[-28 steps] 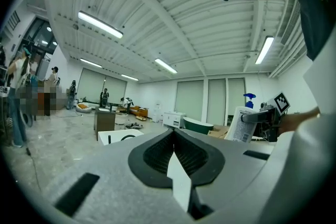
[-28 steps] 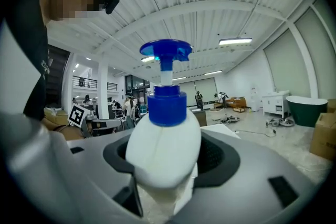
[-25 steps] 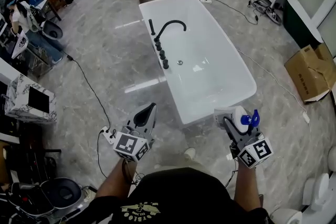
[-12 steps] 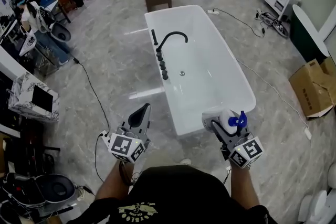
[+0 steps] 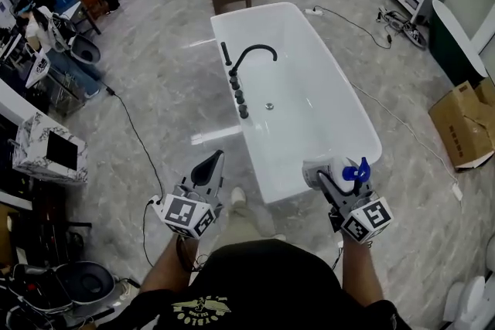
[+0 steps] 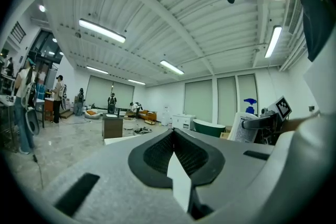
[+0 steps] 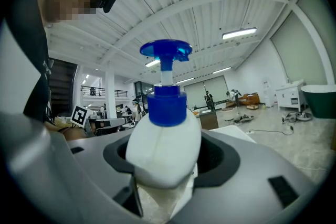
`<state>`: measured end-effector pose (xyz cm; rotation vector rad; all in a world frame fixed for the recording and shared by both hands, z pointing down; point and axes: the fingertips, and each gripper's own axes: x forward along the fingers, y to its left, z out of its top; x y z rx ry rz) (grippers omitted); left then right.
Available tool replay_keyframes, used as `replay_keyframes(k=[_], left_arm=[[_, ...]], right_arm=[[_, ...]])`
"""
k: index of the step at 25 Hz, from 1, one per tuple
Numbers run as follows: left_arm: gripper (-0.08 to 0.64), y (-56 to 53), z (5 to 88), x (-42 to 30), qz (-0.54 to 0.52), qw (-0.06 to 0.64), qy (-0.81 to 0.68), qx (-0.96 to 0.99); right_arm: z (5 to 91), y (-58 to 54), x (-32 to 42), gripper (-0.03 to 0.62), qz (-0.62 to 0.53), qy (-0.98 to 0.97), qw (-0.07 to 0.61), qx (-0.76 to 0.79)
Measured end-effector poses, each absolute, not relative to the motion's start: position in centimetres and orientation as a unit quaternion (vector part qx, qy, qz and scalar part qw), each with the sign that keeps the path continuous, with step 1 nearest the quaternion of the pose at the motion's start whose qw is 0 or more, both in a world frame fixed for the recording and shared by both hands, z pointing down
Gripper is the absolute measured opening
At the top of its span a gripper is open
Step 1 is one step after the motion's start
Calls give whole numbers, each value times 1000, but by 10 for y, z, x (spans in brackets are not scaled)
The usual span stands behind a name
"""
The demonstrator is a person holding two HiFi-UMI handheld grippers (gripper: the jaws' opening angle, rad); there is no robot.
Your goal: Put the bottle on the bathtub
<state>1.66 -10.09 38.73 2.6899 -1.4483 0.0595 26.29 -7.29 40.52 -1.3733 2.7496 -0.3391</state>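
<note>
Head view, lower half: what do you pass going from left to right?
In order: marble-patterned box → left gripper → shoe → right gripper holding the bottle → cardboard box.

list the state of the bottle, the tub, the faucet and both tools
left tool: shut, holding nothing
right tool: shut on the bottle
bottle: gripped, pump top on, not yet on the bathtub
bathtub: empty, no water seen
faucet: not running
</note>
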Motion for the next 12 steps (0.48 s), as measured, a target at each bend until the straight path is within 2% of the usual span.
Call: replay_keyframes(k=[12], left_arm=[[9, -219, 400, -8, 43, 53, -440, 895]], right_arm=[[411, -170, 239, 262, -126, 864, 15, -487]])
